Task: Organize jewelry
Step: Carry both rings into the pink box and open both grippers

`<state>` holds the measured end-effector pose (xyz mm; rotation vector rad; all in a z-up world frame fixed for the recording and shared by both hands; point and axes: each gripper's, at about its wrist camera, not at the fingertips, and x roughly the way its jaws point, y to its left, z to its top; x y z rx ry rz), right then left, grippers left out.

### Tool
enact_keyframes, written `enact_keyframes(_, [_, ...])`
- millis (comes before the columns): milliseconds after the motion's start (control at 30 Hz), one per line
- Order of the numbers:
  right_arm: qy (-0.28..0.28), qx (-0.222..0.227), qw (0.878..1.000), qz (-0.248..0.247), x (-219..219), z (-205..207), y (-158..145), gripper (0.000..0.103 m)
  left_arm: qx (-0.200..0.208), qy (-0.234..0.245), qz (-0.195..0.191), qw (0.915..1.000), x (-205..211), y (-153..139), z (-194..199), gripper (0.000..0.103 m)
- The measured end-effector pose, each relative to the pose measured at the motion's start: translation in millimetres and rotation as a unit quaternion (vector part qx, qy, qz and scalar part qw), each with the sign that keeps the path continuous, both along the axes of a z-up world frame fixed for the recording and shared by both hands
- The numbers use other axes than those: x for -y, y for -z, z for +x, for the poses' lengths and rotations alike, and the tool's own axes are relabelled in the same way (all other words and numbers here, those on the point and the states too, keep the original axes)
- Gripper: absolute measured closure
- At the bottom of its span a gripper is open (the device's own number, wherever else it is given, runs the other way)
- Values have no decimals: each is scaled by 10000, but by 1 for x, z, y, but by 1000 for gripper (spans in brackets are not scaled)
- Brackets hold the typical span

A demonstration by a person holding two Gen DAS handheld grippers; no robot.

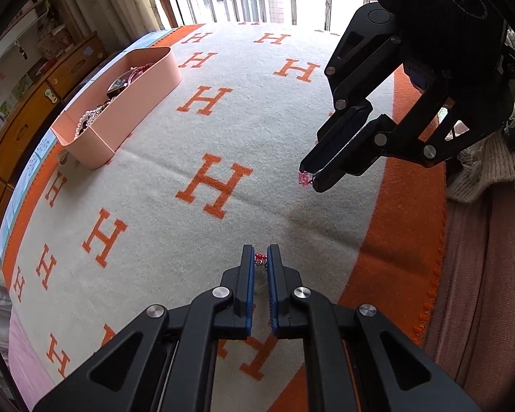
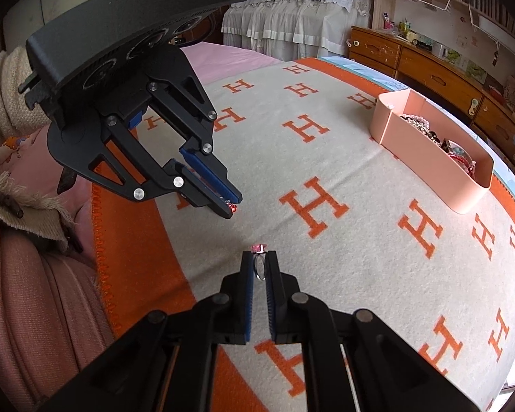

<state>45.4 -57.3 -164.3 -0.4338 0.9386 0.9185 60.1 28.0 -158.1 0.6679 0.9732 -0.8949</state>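
Note:
In the left wrist view my left gripper (image 1: 260, 253) is shut on a small red-beaded piece (image 1: 260, 258) with a thin metal part hanging below it, just above the blanket. My right gripper (image 1: 309, 176) hovers to the upper right, shut on a ring with a pink stone (image 1: 303, 179). The right wrist view shows that silver ring (image 2: 259, 267) clamped between the blue pads, its pink stone (image 2: 258, 248) poking out past the tips. There the left gripper (image 2: 231, 207) is at the left with the red piece (image 2: 233, 208) at its tips. A pink jewelry box (image 1: 139, 101) (image 2: 425, 166) stands farther off.
The cream and orange blanket (image 1: 223, 120) with an H pattern covers the bed. The pink box holds several bracelets and a watch (image 1: 120, 84). A wooden dresser (image 2: 436, 75) runs behind the box. A person's knitted sleeve (image 1: 487, 158) and pink bedding (image 2: 34, 292) lie beside the blanket's orange border.

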Motion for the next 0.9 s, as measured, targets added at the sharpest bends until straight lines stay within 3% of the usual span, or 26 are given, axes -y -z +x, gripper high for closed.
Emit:
enact_keyframes(233, [152, 124, 9997, 174, 7, 1, -12, 96, 158, -248, -207, 9994, -8, -21, 6, 98])
enact_keyframes(500, [931, 480, 9929, 558, 28, 43, -62, 96, 803, -761, -638, 9918, -14, -92, 46, 98])
enact_keyframes(633, [1567, 608, 9826, 795, 42, 88, -97, 96, 1071, -1184, -1038, 9817, -15, -133, 83, 98])
enact_keyframes(733, [2119, 465, 9700, 1099, 55, 129, -120, 96, 1244, -1487, -1260, 9729, -14, -157, 114, 98])
enact_keyframes(900, [2722, 174, 9505, 1488, 62, 191, -133, 96, 1318, -1927, -1529, 9603, -8, -171, 164, 98])
